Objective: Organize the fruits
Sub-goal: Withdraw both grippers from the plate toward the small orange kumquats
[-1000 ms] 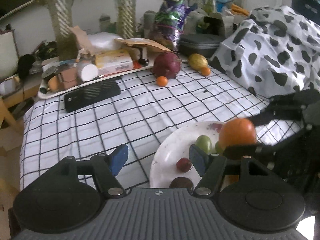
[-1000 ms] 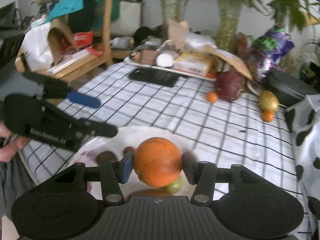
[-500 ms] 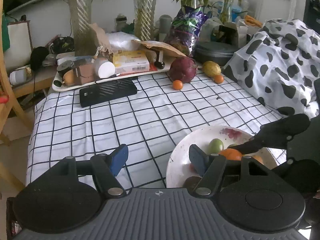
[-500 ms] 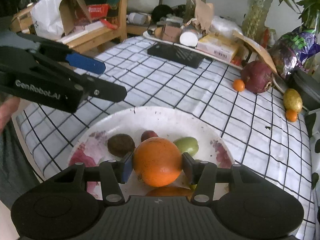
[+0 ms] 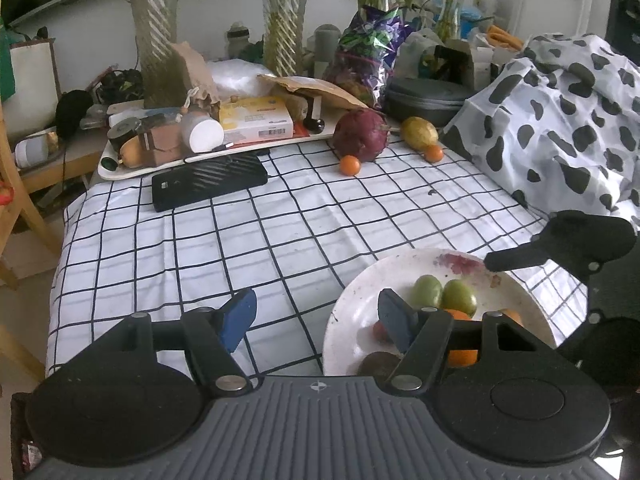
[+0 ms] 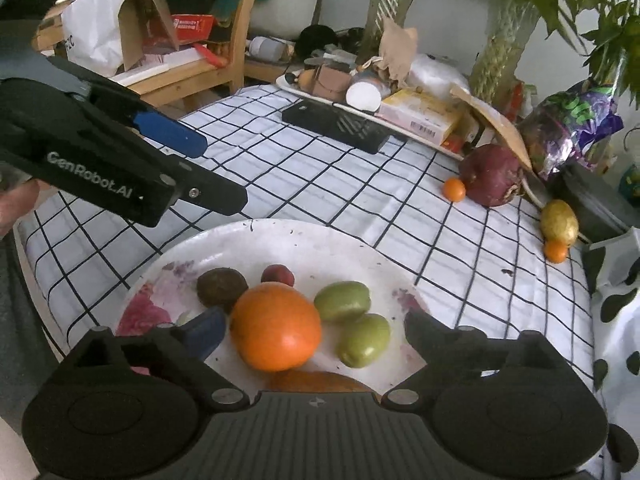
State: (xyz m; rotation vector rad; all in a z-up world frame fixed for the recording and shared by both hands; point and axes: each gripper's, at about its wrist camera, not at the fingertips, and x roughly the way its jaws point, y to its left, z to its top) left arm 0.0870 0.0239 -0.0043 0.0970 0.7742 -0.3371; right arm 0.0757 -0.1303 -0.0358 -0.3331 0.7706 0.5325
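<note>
Our right gripper hangs low over the white plate, jaws opening; the big orange sits on the plate between our fingers, the blue pad just beside its left flank, the other finger well clear. Two green fruits lie right of the orange, a dark brown fruit and a small red fruit just beyond it. Our left gripper holds its fingers spread, nothing between them, one fingertip over the plate's rim
</note>
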